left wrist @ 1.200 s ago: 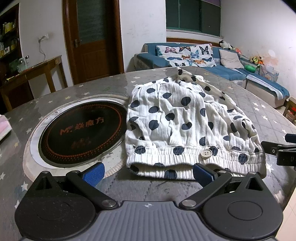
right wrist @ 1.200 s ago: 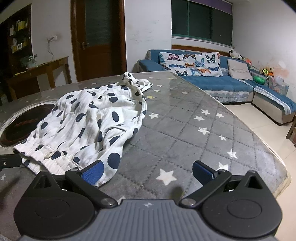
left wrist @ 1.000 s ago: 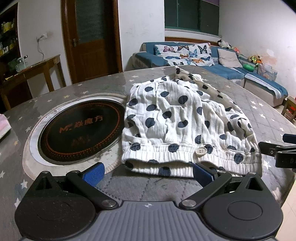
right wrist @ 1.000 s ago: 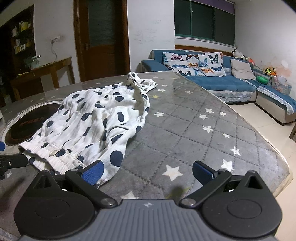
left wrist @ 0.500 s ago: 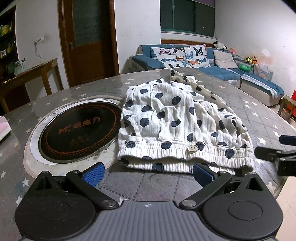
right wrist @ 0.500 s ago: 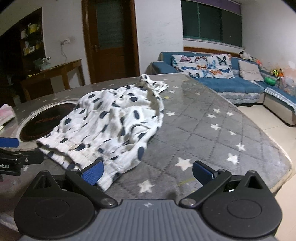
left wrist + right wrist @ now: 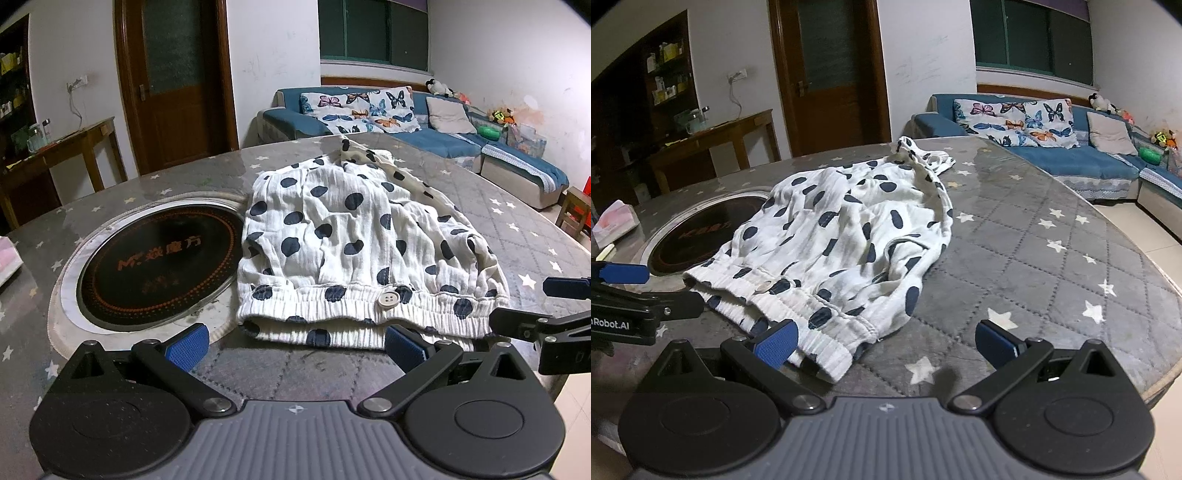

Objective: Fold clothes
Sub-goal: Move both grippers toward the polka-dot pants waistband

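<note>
White crinkled cotton garment with navy polka dots [image 7: 354, 236] lies spread on the grey quilted star-print counter [image 7: 1052, 266], elastic waistband with a white button [image 7: 388, 297] along the near edge, far end bunched toward the back edge. Its left side overlaps the rim of the round black induction hob [image 7: 155, 262] set into the counter

Change over the last second or so: both claws have drawn back toward the near edge. In the left wrist view the garment has slid leftward and away in frame, and the waistband now sits just ahead of the fingertips rather than between them. In the right wrist view the garment has shifted toward centre, so the right claw has swung to face the near right corner of the waistband. The cloth itself appears unmoved on the counter

Left claw [image 7: 295, 343]: released, jaws wide, nothing between them. Right claw [image 7: 886, 343]: released, jaws wide, left pad [image 7: 775, 345] just over the waistband corner, not gripping

Judgement: folding not yet begun; this looks like lining up for a two-point pinch on the waistband. Risk: thin cloth, so a claw may catch one layer only
</note>
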`<state>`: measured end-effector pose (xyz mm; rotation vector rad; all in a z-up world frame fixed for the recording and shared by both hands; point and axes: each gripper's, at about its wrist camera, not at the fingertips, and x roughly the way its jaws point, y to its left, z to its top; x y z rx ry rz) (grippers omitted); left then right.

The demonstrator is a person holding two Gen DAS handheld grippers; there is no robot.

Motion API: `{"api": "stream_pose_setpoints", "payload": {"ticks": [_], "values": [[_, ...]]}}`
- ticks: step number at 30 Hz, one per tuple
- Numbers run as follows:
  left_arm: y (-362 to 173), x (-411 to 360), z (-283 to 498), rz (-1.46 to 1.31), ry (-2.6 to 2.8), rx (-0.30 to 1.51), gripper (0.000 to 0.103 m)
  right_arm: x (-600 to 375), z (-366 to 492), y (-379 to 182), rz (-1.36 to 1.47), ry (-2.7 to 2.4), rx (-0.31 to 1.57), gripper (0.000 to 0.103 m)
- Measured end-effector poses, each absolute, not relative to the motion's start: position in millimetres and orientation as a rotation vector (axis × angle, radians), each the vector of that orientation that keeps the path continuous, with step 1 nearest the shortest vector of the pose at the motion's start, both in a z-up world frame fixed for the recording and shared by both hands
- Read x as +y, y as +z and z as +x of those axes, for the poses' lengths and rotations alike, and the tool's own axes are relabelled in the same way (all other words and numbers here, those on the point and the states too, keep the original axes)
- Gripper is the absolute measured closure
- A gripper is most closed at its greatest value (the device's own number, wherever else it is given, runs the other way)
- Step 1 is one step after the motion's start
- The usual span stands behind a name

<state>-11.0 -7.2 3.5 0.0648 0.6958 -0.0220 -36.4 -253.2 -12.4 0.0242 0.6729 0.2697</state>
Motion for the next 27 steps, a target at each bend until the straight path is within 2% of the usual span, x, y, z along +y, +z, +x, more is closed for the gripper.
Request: {"api": "stream_pose_setpoints", "payload": {"ticks": [27], "values": [[2.5, -4.5, -6.3, 0.034, -0.002, 0.7, 0.0, -234.6, -33.1, -16.9, 0.023, 0.279, 0.686, 0.0]]}}
